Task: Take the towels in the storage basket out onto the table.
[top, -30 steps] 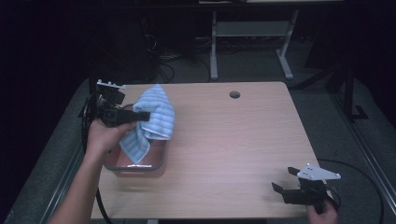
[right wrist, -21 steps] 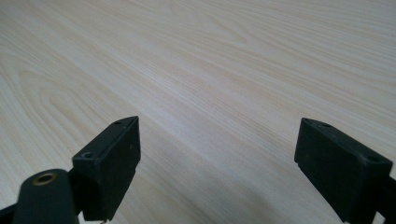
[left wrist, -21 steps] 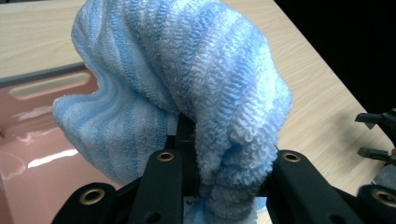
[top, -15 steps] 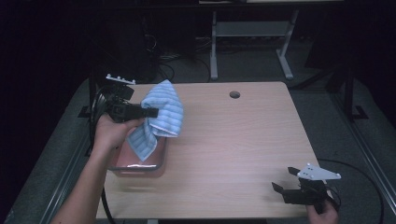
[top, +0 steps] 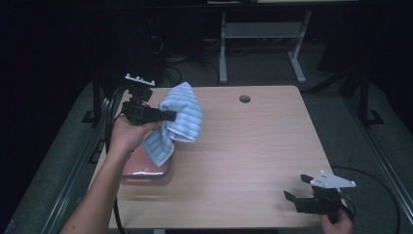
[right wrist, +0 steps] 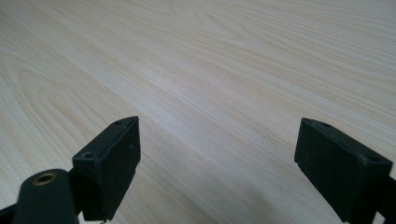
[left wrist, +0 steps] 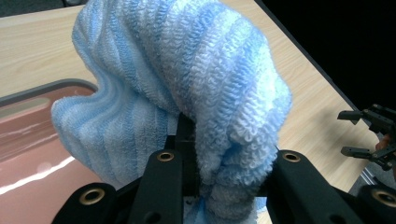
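Left gripper (top: 168, 116) pinches the blue towel (top: 180, 119) above the pink tray (top: 146, 173); its own view reveals bunched folds. Right gripper (top: 298, 187) rests, jaws spread wide.

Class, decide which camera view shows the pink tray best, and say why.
The high view: the pink tray lies on the table, mostly visible, partly behind the blue towel. The left gripper view catches one corner. The right gripper view shows bare tabletop.
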Demonstrator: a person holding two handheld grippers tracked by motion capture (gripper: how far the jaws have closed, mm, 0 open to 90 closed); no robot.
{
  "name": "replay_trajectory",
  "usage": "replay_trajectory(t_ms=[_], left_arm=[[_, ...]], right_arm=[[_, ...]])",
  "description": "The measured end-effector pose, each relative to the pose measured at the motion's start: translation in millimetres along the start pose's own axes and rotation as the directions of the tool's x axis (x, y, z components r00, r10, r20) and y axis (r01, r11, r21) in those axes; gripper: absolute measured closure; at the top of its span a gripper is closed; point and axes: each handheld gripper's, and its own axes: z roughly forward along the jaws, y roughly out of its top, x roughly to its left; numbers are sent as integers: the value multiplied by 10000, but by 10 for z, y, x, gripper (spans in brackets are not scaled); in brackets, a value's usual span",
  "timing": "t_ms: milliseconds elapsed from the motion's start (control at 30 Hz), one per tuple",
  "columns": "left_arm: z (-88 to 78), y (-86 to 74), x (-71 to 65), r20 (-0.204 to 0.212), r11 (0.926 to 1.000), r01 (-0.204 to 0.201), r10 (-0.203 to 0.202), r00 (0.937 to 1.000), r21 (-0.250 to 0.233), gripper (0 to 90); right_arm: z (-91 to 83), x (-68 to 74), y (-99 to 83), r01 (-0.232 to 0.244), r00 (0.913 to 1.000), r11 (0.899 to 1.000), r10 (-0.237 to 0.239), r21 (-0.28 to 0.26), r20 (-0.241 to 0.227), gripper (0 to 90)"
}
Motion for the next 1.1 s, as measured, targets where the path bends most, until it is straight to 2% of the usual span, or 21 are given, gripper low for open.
replay_trajectory(t_ms=[267, 1100], left_arm=[[82, 47, -92, 89, 9997, -226, 225, 9997, 129, 729], [338, 174, -275, 389, 9976, -546, 529, 9978, 432, 728]], right_arm=[[-9, -2, -5, -64, 10000, 10000, 64, 16, -3, 137], [-13, -16, -11, -116, 9999, 9999, 115, -75, -41, 138]])
